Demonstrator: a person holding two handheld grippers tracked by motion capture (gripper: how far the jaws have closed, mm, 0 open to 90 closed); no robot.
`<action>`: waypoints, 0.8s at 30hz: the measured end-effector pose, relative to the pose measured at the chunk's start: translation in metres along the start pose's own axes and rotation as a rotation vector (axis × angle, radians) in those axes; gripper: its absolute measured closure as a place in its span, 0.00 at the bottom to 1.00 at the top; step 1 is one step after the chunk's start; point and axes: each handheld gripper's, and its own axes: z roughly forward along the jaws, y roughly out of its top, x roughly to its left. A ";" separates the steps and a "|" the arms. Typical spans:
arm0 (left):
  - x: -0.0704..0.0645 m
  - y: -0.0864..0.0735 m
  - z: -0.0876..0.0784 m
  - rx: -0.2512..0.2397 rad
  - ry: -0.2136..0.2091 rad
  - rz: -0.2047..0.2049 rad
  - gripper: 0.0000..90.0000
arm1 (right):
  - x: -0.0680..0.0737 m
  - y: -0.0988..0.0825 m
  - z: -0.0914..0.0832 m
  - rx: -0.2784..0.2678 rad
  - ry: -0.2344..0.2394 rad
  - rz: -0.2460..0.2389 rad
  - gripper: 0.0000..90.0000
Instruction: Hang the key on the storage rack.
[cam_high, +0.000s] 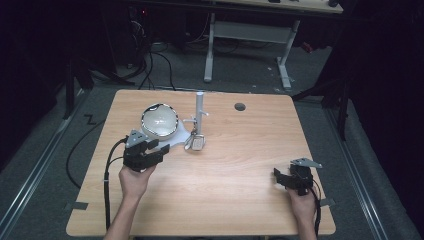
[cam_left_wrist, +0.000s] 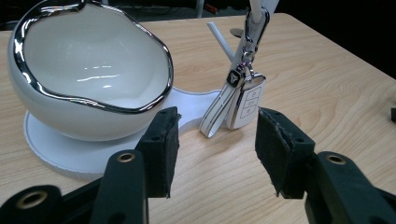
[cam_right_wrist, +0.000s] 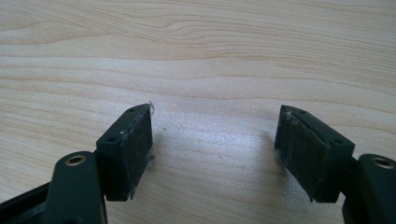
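In the high view our left gripper (cam_high: 159, 146) sat left of centre on the wooden table (cam_high: 235, 170), just below the white bowl (cam_high: 159, 120) and pointing up the frame toward it. The car key (cam_high: 198, 142) hung a little to the right of the bowl, near the middle of the frame, from a small arm of the white upright post (cam_high: 199, 112), with its lower end close to the table. The post and the bowl shared one flat white base (cam_high: 175, 140).

In the left gripper view our left gripper (cam_left_wrist: 217, 151) rose from the bottom edge with its jaws partly apart, and nothing lay between the pads; only bare wood showed in the gap. Just beyond the gap, slightly above centre, the car key (cam_left_wrist: 246, 102) hung on its metal clip with a white strap beside it, above the base (cam_left_wrist: 56, 149). The chrome-rimmed bowl (cam_left_wrist: 88, 74) took up the upper left of that frame, tilted so its mouth faced us.

Our right gripper (cam_high: 281, 180) rested at the lower right of the high view, well apart from the key. In the right gripper view its jaws (cam_right_wrist: 215, 154) stood wide over plain table (cam_right_wrist: 196, 56), holding nothing.
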 end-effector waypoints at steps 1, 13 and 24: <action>0.000 0.000 -0.001 0.002 0.003 0.001 0.55 | 0.000 0.000 0.000 0.000 0.000 0.000 0.31; 0.003 -0.005 -0.010 -0.014 0.018 -0.010 0.51 | 0.000 0.000 0.000 0.000 0.000 0.000 0.31; 0.007 -0.012 -0.021 -0.028 0.032 -0.029 0.50 | 0.000 0.000 0.000 0.000 0.000 0.000 0.31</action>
